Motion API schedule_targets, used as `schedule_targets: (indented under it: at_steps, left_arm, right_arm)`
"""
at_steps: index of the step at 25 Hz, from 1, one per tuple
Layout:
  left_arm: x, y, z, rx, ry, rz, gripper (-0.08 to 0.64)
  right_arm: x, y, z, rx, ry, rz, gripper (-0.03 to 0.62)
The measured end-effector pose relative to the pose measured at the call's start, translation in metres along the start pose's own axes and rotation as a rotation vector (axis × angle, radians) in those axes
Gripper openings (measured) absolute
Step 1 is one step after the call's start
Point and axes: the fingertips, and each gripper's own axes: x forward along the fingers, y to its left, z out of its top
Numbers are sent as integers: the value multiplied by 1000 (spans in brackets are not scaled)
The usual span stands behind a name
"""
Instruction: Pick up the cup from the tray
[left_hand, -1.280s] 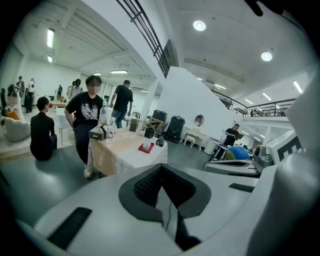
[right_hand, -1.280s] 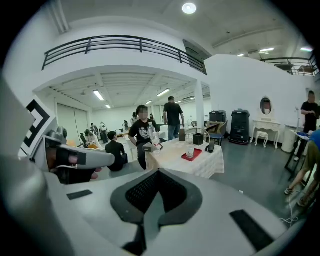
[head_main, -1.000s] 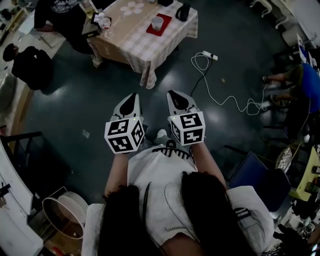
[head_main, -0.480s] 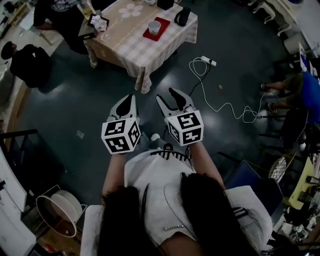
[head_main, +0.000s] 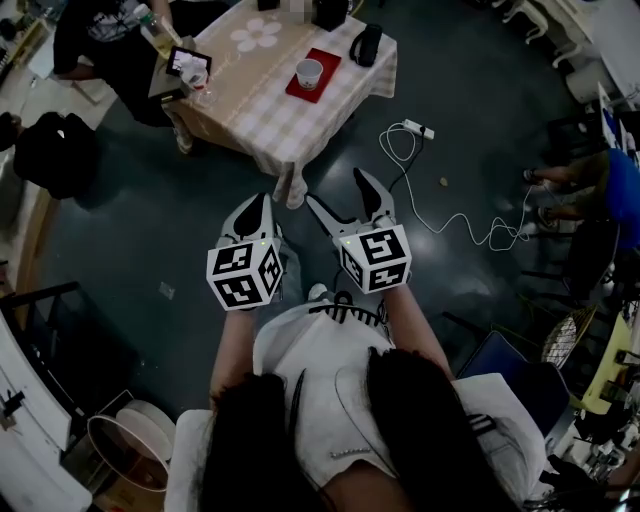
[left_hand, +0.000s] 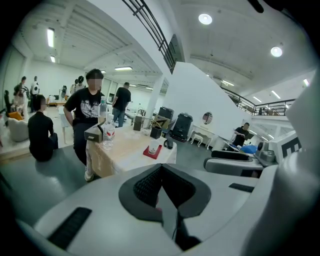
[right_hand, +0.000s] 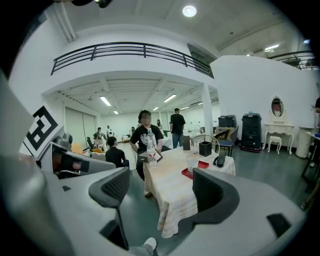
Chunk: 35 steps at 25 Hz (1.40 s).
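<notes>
A white cup stands on a red tray on a table with a checked cloth, well ahead of both grippers. My left gripper hangs over the dark floor, jaws shut with nothing in them. My right gripper is beside it, its jaws opening wide with nothing between them. In the right gripper view the cup and tray show far off between the pads. The left gripper view has the cup above its closed tips.
A person stands at the table's far corner by a water bottle and a dark box. A black object lies near the tray. A white cable and power strip trail across the floor; another person sits at right.
The right gripper's jaws have spread from shut to wide apart. Both grippers have risen in the view, and the table now sits a little closer to them.
</notes>
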Motion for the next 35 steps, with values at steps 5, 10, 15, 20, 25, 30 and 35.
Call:
schedule_targets:
  at_steps: [5,10,15,20,25,30,35]
  left_arm:
    - [44,28,41,24,13,-22,6]
    - [85,57,76,41,35,-56,6]
    - [120,77,102,59,49,-98,6]
    - [151,97,117,67,62,-102,6]
    - [180,105,124,73,84,-103,6]
    - [215,110,125,76,121,-90,6]
    - [248,113,126,44,144,-49,6]
  right_arm:
    - [51,-19,27,13,-13,-35,397]
    - [96,-38,50,18,-31,-97,397]
    - [135,-57,59,27,-21,-153,400]
    - [168,-76,66,36,-23,-198,403]
    - [197,-96,67,7,-8,-205,407]
    - [231,-114,68,-34,22,-175,417]
    - [264,-139,59,-12,49,-146,434]
